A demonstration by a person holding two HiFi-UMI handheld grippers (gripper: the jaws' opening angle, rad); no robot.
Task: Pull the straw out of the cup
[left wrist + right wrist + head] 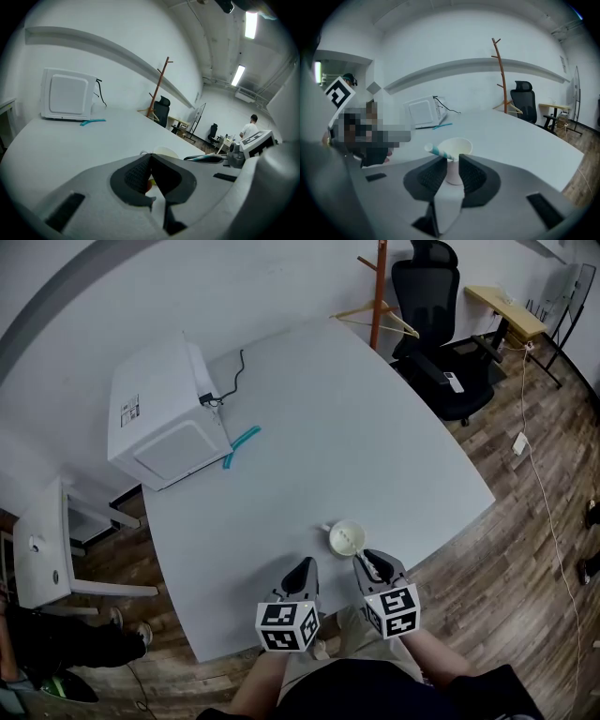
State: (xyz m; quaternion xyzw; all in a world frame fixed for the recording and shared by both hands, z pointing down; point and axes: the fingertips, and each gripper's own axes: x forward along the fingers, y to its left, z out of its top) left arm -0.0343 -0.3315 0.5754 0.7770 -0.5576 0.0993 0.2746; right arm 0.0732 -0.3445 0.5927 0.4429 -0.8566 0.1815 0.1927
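**Right gripper [450, 160] fingers narrowly apart, empty, just short of the straw [439, 151].**
The straw leans over the near rim of the cup [461, 144] on the surface [520, 136]. Advance, pinch the striped tip, and draw along its lean. Left gripper [150, 159] fingers are closed.

Bright, even light from 2 ceiling strip lights [251, 26]; soft shadows, heavy fisheye bending, dark corners, nearest foreground perhaps slightly blurred.

Cup [459, 146]: looked like matt paper
Straw [439, 152]: looked paper too
Table [356, 456]: was smooth, matt
Floor [525, 540]: was wood planks
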